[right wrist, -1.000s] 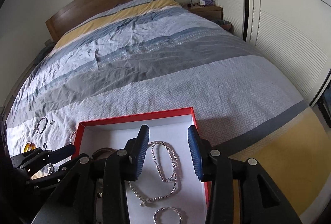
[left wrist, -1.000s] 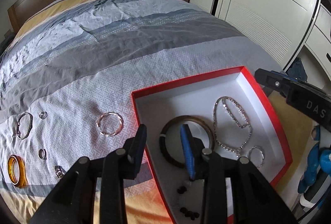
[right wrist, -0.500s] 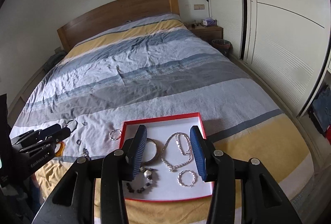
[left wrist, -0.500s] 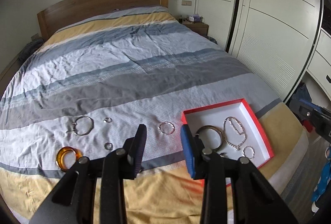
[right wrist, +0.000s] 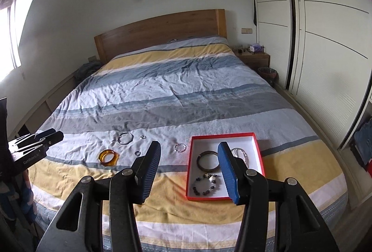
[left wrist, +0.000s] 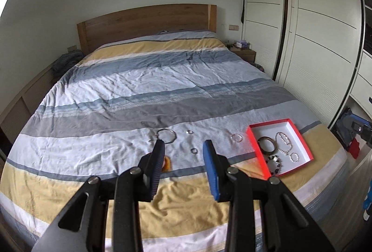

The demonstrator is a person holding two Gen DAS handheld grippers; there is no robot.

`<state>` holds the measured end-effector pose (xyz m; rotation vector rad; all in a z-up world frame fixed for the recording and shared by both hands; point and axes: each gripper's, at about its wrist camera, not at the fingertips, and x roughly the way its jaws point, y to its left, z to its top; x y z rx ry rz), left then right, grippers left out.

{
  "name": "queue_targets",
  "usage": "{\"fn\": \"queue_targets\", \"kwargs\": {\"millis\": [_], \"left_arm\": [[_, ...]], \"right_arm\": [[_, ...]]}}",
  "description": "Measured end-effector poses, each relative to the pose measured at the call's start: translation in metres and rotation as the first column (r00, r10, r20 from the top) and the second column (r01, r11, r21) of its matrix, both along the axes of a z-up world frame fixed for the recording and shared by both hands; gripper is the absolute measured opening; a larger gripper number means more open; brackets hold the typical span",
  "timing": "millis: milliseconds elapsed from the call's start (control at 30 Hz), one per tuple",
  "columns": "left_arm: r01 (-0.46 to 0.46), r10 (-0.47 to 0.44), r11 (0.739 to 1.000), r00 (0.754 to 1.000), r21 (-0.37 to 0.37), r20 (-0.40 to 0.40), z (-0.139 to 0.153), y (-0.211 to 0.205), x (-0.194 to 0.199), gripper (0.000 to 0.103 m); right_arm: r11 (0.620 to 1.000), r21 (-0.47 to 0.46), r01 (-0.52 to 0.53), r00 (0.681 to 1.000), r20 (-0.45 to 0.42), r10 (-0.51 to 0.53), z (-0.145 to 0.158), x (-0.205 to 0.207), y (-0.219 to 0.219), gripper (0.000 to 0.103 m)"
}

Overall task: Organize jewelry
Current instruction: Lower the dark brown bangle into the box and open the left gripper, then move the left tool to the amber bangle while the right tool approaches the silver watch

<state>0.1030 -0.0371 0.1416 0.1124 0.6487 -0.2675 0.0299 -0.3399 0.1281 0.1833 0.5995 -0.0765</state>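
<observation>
At the foot of the bed | red box holds dark bangle, beaded bracelet, chain | amber bangle, silver hoop, rings lie loose beside it, likely unsorted | left hand-held gripper and right hand-held gripper both released, empty, held back.

The left gripper body reads "GenRobot.AI" in white.
</observation>
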Motion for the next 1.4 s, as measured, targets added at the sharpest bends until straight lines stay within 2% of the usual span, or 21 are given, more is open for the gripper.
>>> {"fn": "queue_targets", "kwargs": {"millis": [267,500,633,967,1267,1400], "left_arm": [[-0.083,0.086,0.994,0.995,-0.065,0.041,0.023,0.086,-0.037,0.032],[-0.137,0.140,0.988,0.989,-0.069,0.042,0.021,0.124,-0.050,0.033],[-0.187,0.189,0.980,0.982,-0.075,0.022,0.009,0.136,-0.045,0.038],[-0.230,0.227,0.972,0.972,-0.042,-0.055,-0.048,0.125,-0.006,0.038],[-0.239,0.240,0.971,0.958,0.028,-0.159,-0.138,0.106,0.058,0.038],[-0.234,0.230,0.972,0.948,0.010,-0.220,-0.173,0.098,0.087,0.038]], "right_arm": [[1.000,0.011,-0.028,0.999,0.035,0.028,0.016,-0.029,0.041,0.051],[0.998,0.022,-0.063,0.996,0.060,0.062,0.027,-0.036,0.064,0.051],[0.996,0.016,-0.087,0.995,0.053,0.086,0.020,-0.030,0.071,0.051],[0.993,0.016,-0.113,0.993,-0.014,0.114,-0.034,0.009,0.074,0.051],[0.986,0.005,-0.167,0.980,-0.112,0.167,-0.103,0.080,0.092,0.051],[0.977,0.018,-0.212,0.960,-0.181,0.212,-0.142,0.120,0.106,0.051]]}}
